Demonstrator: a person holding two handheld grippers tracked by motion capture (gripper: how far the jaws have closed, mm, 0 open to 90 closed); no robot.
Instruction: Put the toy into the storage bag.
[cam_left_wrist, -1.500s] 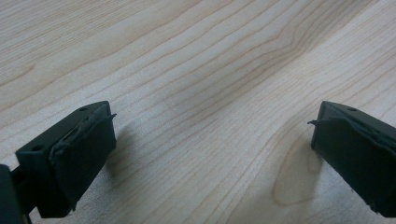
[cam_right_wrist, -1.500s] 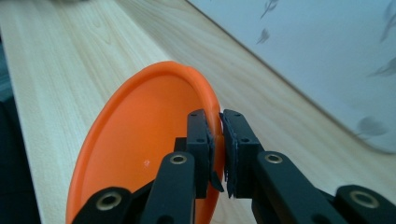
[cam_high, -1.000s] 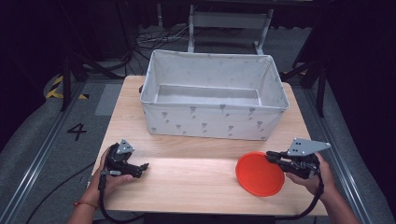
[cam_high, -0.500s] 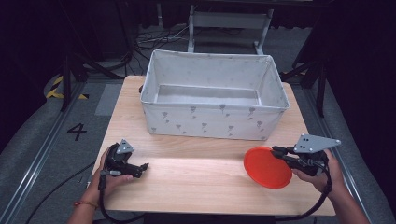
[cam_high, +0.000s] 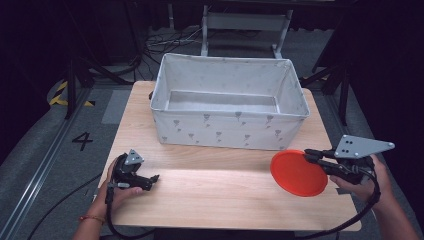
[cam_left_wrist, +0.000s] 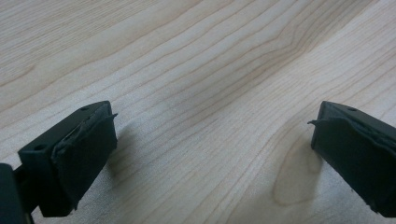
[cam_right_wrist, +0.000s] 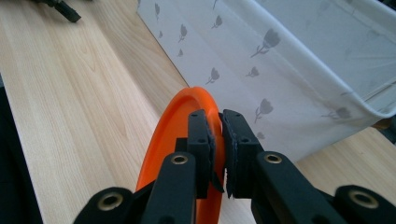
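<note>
Orange plate in right tongs, beside fabric bin.

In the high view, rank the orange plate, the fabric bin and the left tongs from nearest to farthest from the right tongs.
1. Orange plate: pinched at its rim by the right tongs, at the table's right.
2. Fabric bin: behind and to the left, mid-table; its front right corner sits just beyond the plate.
3. Left tongs: across the table at its front left, open over bare wood.

Each black gripper trails a black cable; brass-coloured screws dot the right one.
</note>
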